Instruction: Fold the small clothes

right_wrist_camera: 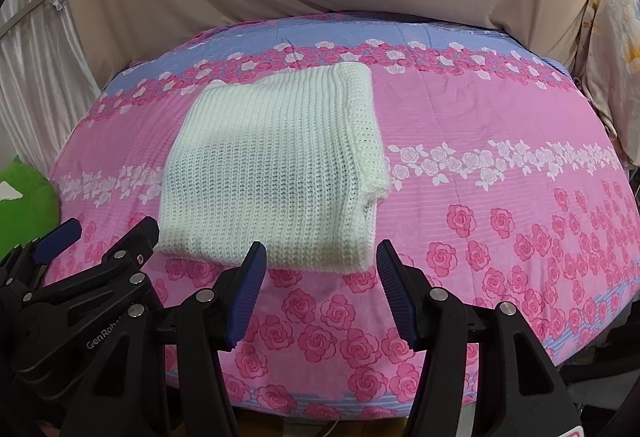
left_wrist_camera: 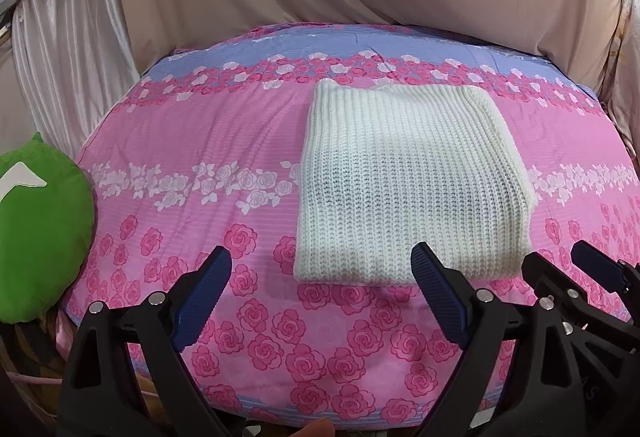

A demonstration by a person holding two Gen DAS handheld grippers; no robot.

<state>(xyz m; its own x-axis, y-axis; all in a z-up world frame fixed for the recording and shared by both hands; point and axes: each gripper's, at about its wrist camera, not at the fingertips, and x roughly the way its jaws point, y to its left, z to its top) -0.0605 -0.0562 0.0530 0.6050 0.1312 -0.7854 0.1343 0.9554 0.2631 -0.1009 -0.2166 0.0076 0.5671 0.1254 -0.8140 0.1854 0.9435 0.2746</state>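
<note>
In the left wrist view, a cream ribbed-knit garment (left_wrist_camera: 408, 181), folded into a thick rectangle, is seen lying on the pink rose-printed quilted bedcover (left_wrist_camera: 200, 141). The left gripper (left_wrist_camera: 322, 269) is held wide apart and empty, its blue ridged pads (left_wrist_camera: 204, 297) short of the knit's near edge. A green plush cushion (left_wrist_camera: 40, 233) is seen beside the bedcover.

In the right wrist view, the right gripper (right_wrist_camera: 320, 263) is likewise spread and empty, just before the folded garment (right_wrist_camera: 276, 169).

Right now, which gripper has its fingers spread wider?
The left gripper: its blue pads stand clearly further apart than those of the right gripper. Both are open and empty, short of the folded white knit.
</note>
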